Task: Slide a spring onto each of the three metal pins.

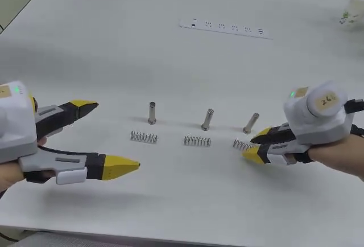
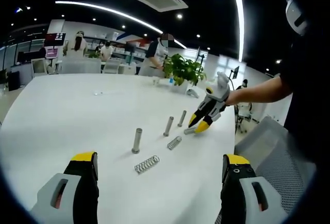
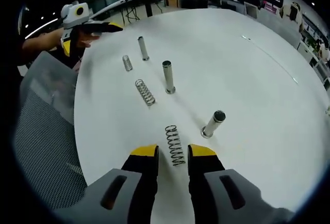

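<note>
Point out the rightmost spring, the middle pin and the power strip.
rightmost spring (image 3: 175,145), right gripper view, middle coils
middle pin (image 1: 208,119), head view, shaft
power strip (image 1: 227,28), head view, top face

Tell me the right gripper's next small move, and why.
Probably close the right gripper on the near spring: its end lies between the open jaws, and no spring is on a pin yet. The near pin stands just beside it.
</note>
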{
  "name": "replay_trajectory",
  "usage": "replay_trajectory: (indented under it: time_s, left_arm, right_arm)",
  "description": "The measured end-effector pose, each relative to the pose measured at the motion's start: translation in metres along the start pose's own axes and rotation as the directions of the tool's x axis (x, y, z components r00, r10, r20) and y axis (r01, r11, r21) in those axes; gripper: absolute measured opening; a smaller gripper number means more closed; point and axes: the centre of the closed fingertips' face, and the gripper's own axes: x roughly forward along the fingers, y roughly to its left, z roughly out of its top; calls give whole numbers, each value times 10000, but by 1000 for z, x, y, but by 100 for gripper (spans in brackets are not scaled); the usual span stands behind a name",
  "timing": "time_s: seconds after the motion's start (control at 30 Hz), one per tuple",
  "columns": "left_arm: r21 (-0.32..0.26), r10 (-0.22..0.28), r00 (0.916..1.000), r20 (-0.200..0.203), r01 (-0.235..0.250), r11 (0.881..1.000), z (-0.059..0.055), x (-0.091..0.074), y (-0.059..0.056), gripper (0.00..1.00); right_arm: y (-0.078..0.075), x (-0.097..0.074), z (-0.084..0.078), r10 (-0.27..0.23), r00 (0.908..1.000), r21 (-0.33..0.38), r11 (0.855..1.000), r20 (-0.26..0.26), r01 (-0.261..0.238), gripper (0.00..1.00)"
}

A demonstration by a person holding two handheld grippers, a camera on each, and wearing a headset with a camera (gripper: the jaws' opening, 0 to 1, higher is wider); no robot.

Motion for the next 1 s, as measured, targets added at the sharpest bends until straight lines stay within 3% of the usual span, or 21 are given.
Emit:
replay_trajectory:
  time_s: [0.57, 1.0]
  left_arm:
    - [6, -45, 10000, -87, 45, 10000, -3, 0, 0, 98]
    - [115, -26, 9998, -183, 28, 9999, -3, 2, 0, 98]
  right_arm:
    - [1, 6, -9, 1, 9981, -678, 9977, -617, -43, 17]
    - [3, 5, -6, -49, 9982, -894, 9960, -596, -5, 9]
